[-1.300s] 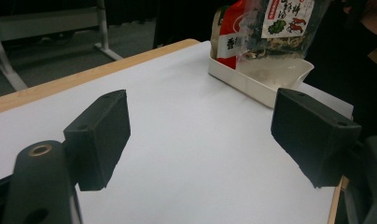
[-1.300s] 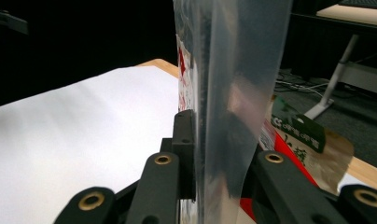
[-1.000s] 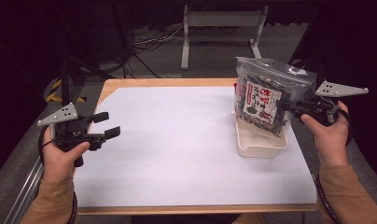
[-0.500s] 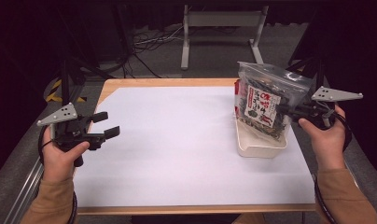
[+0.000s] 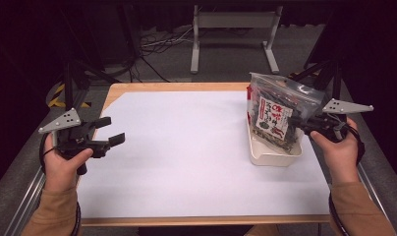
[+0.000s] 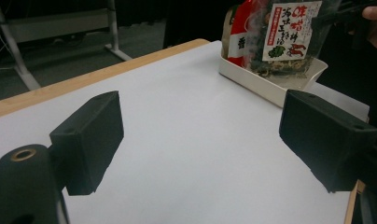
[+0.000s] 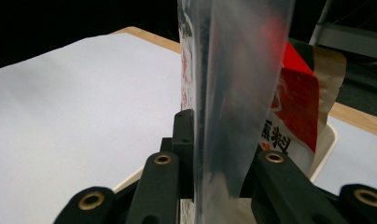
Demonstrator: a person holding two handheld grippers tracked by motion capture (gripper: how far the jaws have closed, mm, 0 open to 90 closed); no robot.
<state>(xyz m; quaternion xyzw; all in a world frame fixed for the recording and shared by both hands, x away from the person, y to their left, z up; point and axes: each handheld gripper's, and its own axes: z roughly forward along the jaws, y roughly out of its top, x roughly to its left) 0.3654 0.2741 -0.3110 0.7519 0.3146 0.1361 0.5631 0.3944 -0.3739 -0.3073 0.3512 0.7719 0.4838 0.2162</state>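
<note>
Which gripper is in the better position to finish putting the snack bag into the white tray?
Probably the right. The right gripper is shut on the snack bag, directly over the white tray. The left gripper is open, far across the table.

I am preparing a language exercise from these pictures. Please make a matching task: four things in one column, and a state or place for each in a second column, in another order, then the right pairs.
Things:
1. left gripper
2. right gripper
3. snack bag
4. white tray

States or places:
A. lies on the white sheet at the table's right side
B. stands upright in the tray, clamped at its edge
C. jaws wide apart, holding nothing
D. jaws shut on clear plastic

Pairs: 1-C, 2-D, 3-B, 4-A
</note>
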